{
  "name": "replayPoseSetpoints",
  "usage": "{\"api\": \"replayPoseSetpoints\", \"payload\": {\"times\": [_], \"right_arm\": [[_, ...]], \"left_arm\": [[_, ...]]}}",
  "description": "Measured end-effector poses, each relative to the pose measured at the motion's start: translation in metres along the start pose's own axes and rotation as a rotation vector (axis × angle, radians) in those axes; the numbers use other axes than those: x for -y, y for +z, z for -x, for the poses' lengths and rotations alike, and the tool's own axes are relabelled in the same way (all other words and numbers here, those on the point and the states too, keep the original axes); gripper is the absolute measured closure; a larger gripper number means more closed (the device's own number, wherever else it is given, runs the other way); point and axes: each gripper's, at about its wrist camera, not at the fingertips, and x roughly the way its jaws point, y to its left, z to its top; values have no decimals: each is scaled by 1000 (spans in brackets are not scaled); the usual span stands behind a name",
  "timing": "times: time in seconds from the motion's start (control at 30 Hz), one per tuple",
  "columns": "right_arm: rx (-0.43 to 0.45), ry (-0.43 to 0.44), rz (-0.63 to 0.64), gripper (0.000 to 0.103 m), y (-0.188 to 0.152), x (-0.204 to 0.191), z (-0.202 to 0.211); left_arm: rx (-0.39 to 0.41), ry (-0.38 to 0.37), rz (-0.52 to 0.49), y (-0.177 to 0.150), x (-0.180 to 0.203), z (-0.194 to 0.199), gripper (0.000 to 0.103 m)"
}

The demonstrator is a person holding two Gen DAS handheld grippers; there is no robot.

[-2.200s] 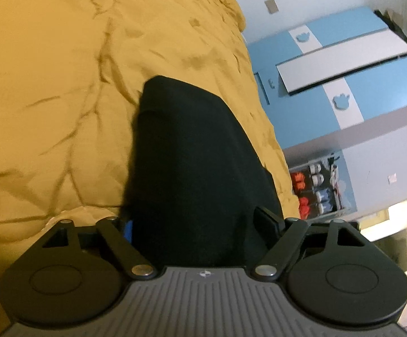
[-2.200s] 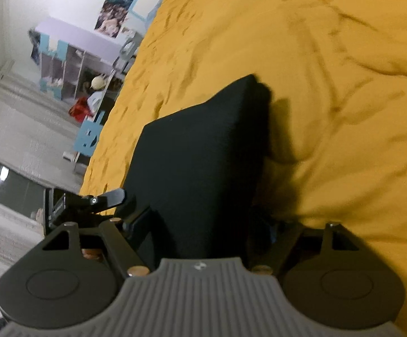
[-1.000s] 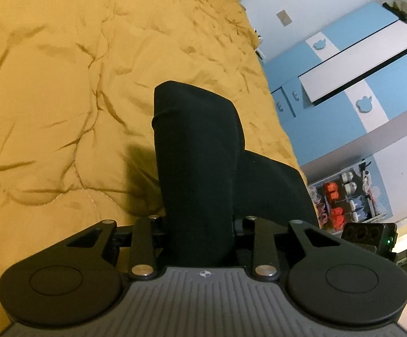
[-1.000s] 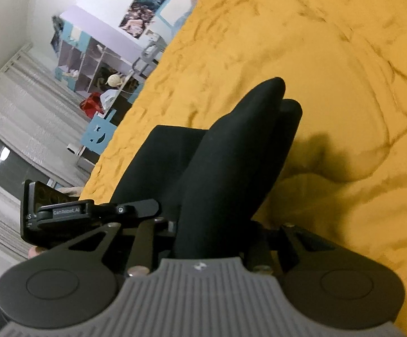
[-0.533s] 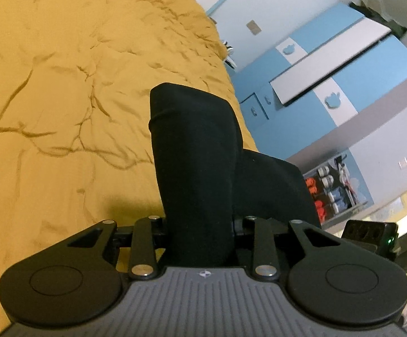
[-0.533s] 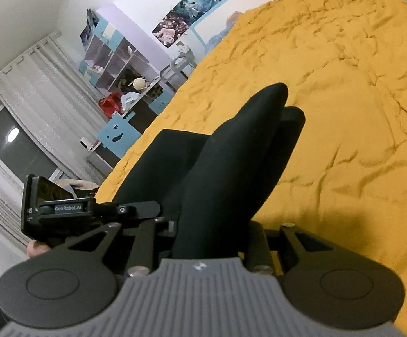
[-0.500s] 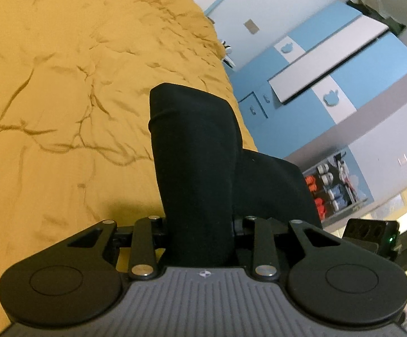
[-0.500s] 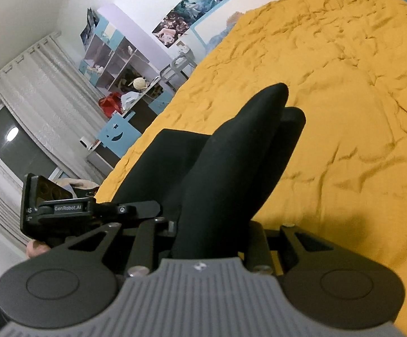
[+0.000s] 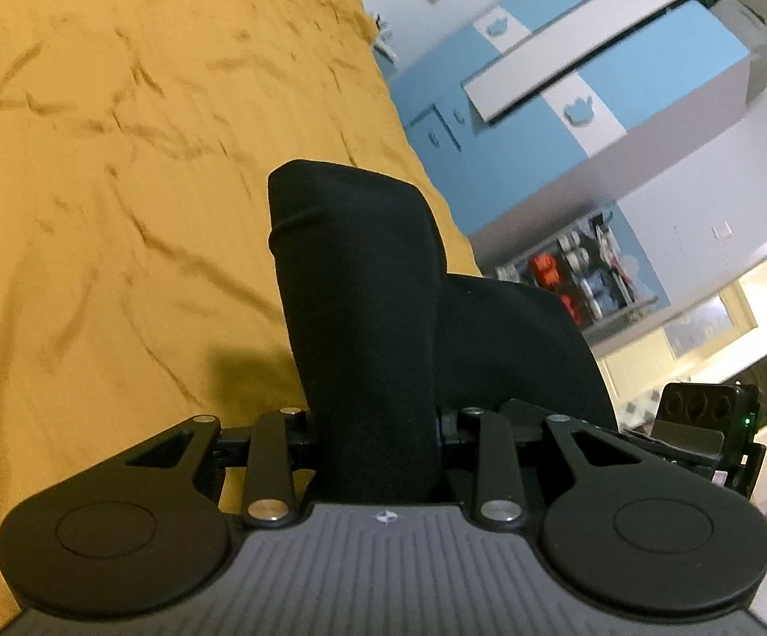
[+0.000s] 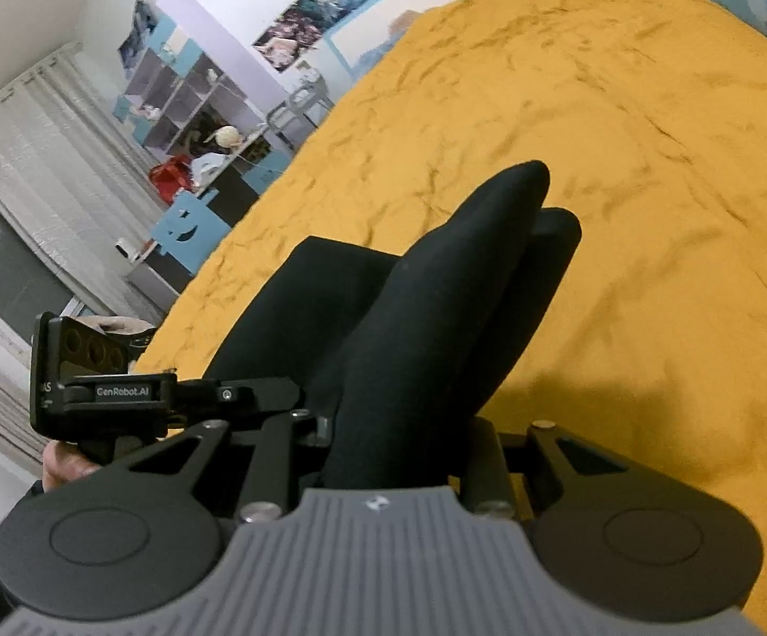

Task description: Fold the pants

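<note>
The black pants [image 9: 362, 286] hang bunched above the bed [image 9: 118, 159], lifted off its yellow cover. The left hand-held gripper [image 9: 375, 429] and right hand-held gripper [image 10: 399, 424] are each clamped on a fold of them.

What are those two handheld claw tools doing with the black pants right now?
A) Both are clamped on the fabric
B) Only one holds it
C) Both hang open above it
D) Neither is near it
A: the left gripper and the right gripper each have their fingers pressed onto a bunched fold of the black pants over the yellow bedspread.
</note>
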Motion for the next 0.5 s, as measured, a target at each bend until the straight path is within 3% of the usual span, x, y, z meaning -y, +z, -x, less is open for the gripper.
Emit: {"api": "replayPoseSetpoints", "payload": {"times": [0.23,0.5], "right_arm": [[3,-56,-78,83,-35,14,69],[32,-148,-81,83,-12,37,143]], "left_arm": [[-110,-60,-29,-8,38,-34,68],[-166,-141,-93,24,93,-95,68]]}}
